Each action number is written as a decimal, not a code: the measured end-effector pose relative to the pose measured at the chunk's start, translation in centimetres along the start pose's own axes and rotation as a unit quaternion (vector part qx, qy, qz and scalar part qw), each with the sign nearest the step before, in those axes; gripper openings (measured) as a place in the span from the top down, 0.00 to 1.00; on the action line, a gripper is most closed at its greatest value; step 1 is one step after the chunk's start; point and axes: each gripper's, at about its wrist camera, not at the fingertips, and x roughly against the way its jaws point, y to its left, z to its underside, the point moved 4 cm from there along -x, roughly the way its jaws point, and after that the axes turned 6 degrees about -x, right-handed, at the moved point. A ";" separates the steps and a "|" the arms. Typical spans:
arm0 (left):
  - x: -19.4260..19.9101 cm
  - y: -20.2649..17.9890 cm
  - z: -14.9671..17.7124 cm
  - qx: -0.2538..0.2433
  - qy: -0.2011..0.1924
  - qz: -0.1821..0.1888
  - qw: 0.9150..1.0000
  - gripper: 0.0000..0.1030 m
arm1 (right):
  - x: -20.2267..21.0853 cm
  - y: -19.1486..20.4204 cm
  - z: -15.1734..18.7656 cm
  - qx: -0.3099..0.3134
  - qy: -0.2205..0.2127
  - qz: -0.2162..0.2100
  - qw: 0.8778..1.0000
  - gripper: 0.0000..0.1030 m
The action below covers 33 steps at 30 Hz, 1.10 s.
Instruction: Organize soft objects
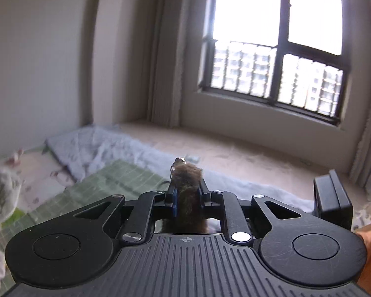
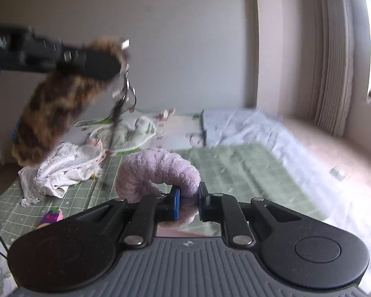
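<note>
Left gripper [image 1: 186,193]: jaws pinched brown fur tail [image 1: 188,185], raised above bed [image 2: 235,168]. Right gripper [image 2: 188,204]: jaws pinched purple plush toy [image 2: 158,170]. White cloth [image 2: 61,168] lay on bed.

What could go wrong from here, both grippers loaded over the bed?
1. The left gripper pinches the brown furry tail near its top; the long hanging end could swing into the white cloth below.
2. Its metal clip dangles loose and may snag fabric.
3. The right gripper holds the purple plush by one end; it could slip out.
</note>
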 end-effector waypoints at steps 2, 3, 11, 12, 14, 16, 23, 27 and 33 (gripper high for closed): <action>-2.3 1.0 1.8 0.037 0.047 -0.004 0.998 0.79 | -2.1 -0.4 1.6 -0.019 0.030 -0.023 0.999 0.84; -3.5 1.5 2.9 0.062 0.069 -0.011 0.996 0.78 | -2.7 -0.9 2.4 -0.026 0.041 -0.017 0.999 0.81; -11.0 2.5 11.6 0.063 0.204 -0.036 0.976 0.77 | -1.3 -4.4 8.1 -0.027 0.037 0.045 0.998 0.59; -11.3 2.4 12.3 0.063 0.214 -0.035 0.974 0.77 | -1.1 -4.8 8.8 -0.032 0.042 0.046 0.998 0.59; -10.7 2.4 13.1 0.084 0.218 -0.033 0.972 0.77 | -1.2 -5.4 10.0 -0.048 0.055 0.042 0.996 0.59; -9.2 2.6 14.0 0.105 0.233 -0.029 0.966 0.77 | -1.4 -5.8 11.1 -0.060 0.067 0.033 0.995 0.59; 1.6 3.3 21.8 0.094 0.335 -0.039 0.937 0.77 | -0.1 -3.4 14.0 -0.041 0.085 0.012 0.995 0.59; 8.9 5.6 26.3 0.095 0.364 -0.061 0.925 0.77 | 0.1 -0.1 14.3 -0.019 0.092 -0.017 0.995 0.55; 16.4 8.1 31.5 0.098 0.355 -0.078 0.926 0.77 | -0.5 8.7 15.0 0.091 0.103 -0.061 0.989 0.51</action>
